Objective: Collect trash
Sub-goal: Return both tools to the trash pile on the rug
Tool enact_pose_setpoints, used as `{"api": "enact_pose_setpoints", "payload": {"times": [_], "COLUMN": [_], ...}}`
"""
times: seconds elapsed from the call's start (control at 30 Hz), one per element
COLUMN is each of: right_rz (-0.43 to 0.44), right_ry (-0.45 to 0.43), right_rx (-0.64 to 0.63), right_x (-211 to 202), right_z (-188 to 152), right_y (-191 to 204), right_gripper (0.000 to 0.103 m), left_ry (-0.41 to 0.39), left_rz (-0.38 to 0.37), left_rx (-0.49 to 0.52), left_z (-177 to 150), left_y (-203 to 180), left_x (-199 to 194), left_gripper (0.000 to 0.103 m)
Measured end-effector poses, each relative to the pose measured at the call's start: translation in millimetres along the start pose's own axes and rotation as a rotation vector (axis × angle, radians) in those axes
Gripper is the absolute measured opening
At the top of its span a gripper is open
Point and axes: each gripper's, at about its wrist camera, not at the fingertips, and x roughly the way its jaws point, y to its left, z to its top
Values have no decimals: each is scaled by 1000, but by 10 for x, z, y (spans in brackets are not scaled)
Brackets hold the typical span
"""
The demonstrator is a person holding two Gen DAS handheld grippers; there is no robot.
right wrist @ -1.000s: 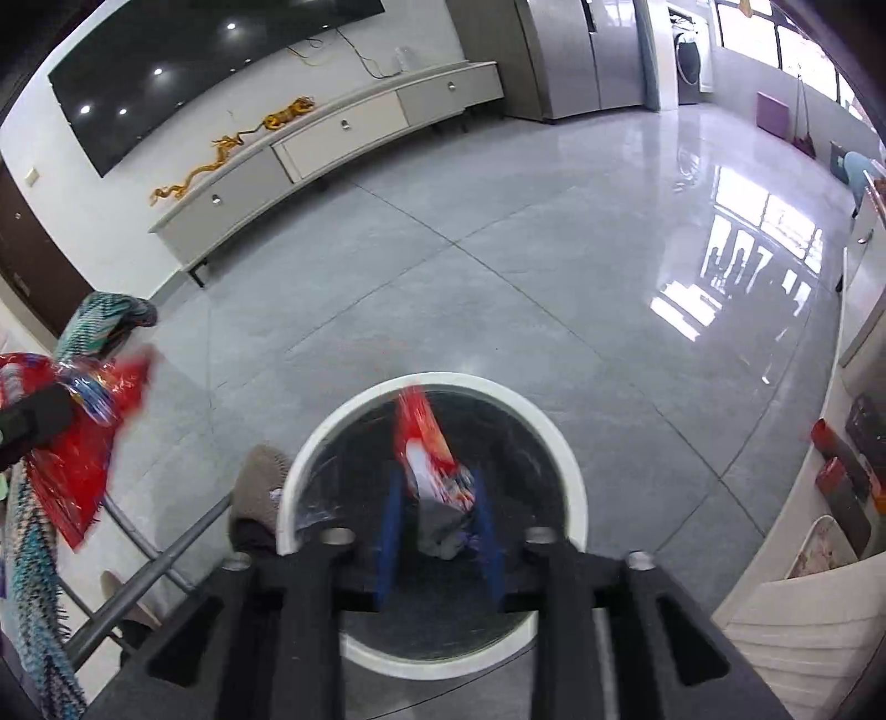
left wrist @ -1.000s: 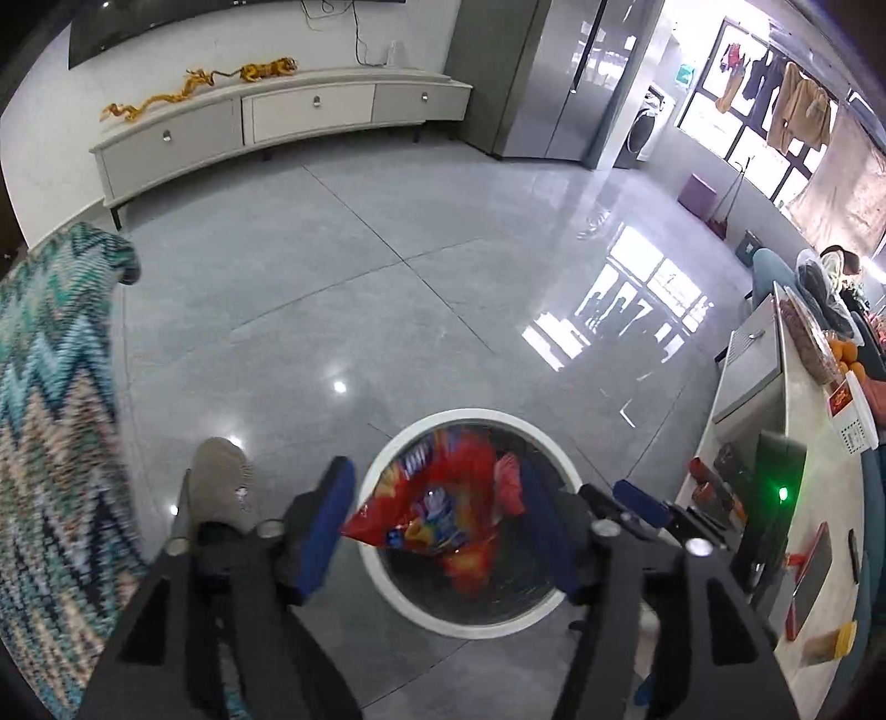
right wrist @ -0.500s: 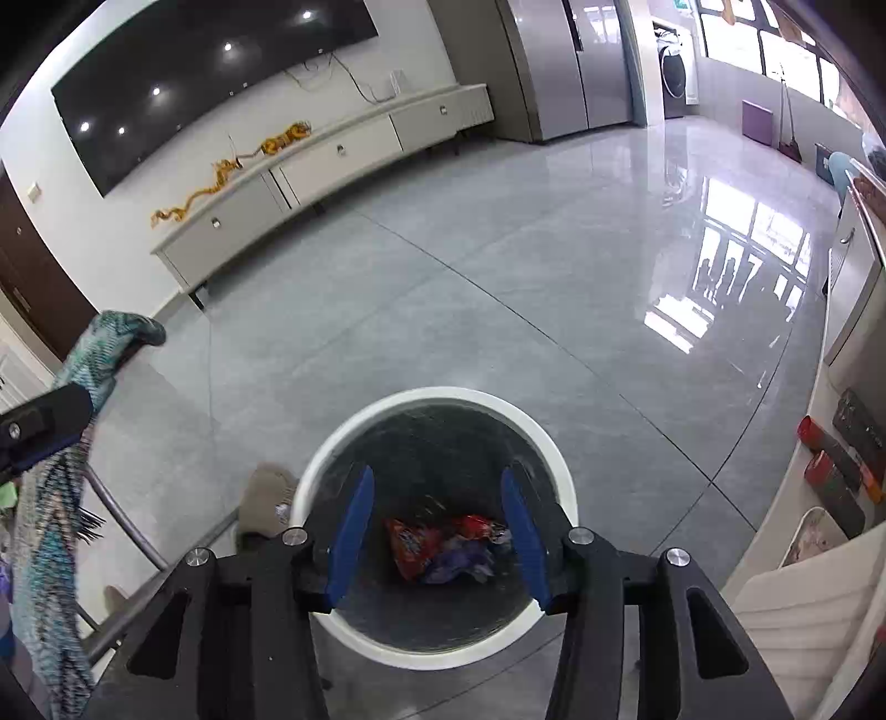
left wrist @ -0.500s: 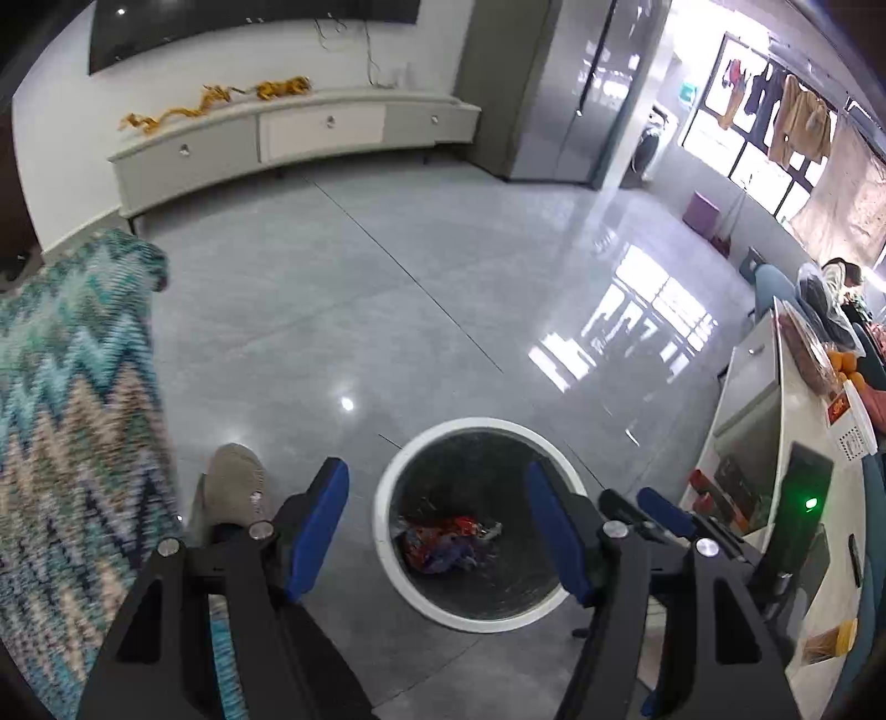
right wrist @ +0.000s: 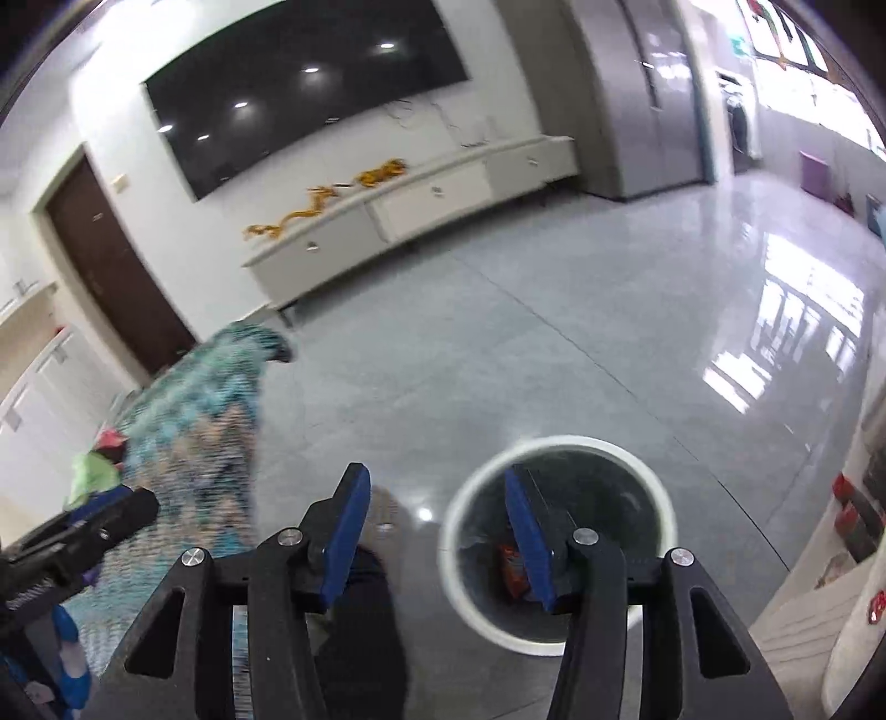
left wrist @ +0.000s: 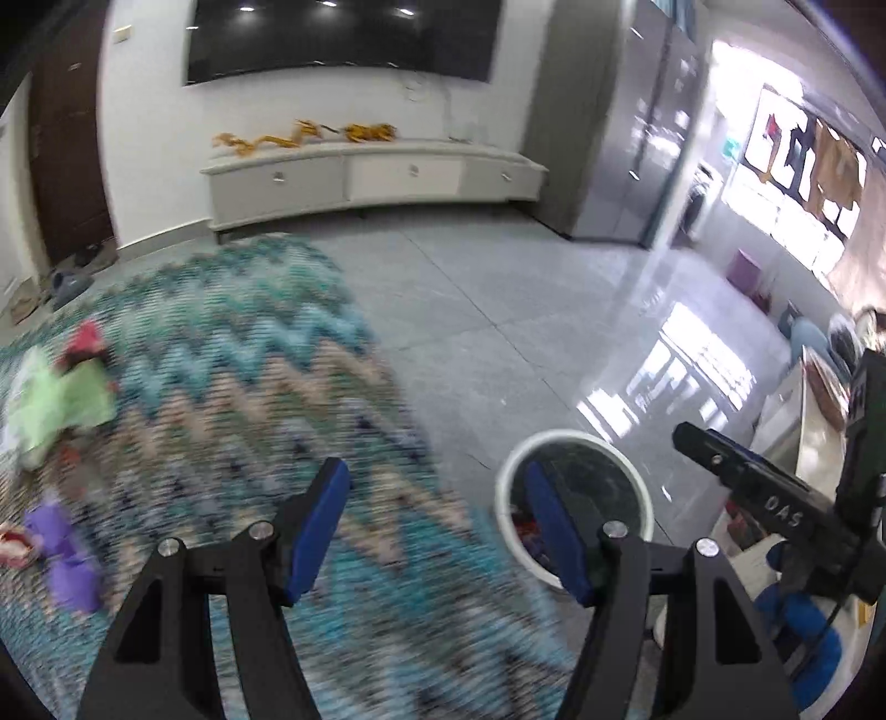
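My left gripper (left wrist: 434, 471) is open and empty, hanging over the blurred zigzag rug (left wrist: 266, 376). On the rug's left side lie a green wrapper (left wrist: 55, 404), a red scrap (left wrist: 86, 338) and a purple wrapper (left wrist: 61, 554). The white-rimmed bin (left wrist: 554, 440) stands on the floor behind the left gripper's right finger, with red wrappers at its bottom. My right gripper (right wrist: 436, 476) is open with nothing between its blue pads. It is just left of the bin (right wrist: 554, 443), in which a red wrapper (right wrist: 512, 570) lies. The green wrapper (right wrist: 91, 476) shows far left in the right wrist view.
A low white cabinet (left wrist: 376, 177) and a wall screen (left wrist: 338, 39) stand at the back, with a dark door (right wrist: 111, 266) to the left. A person's dark trouser leg (right wrist: 360, 637) and shoe are under the right gripper. A white counter (left wrist: 808, 443) borders the right.
The red wrappers once between the jaws now lie in the bin. The right jaws have opened. Both grippers have swung left and up, from over the bin toward the rug.
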Motion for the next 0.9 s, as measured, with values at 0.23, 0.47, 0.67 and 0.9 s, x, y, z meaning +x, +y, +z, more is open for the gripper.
{"api": "enact_pose_setpoints", "payload": {"times": [0.23,0.47,0.67,0.9], "right_rz": [116,221,301,404], "right_ry": [3,56,114,185], "right_rx": [-138,-252,-346,-449], "right_x": [-47,112,299,508], "right_z": [41,-98,-258,-446], "right_y": [842,1591,2164,2787], "right_gripper": [51,51,51,54], "left_ry": [-113,-165,-135,-102], "left_rz": [136,287,376,380], "left_rx": [-106,-236,-317,-352], "left_z": [-133,-353,-542,-718], "left_y": [883,1842,2470,2734], "left_x": [-611,-997,-989,-849], "left_gripper": [69,82,83,84]}}
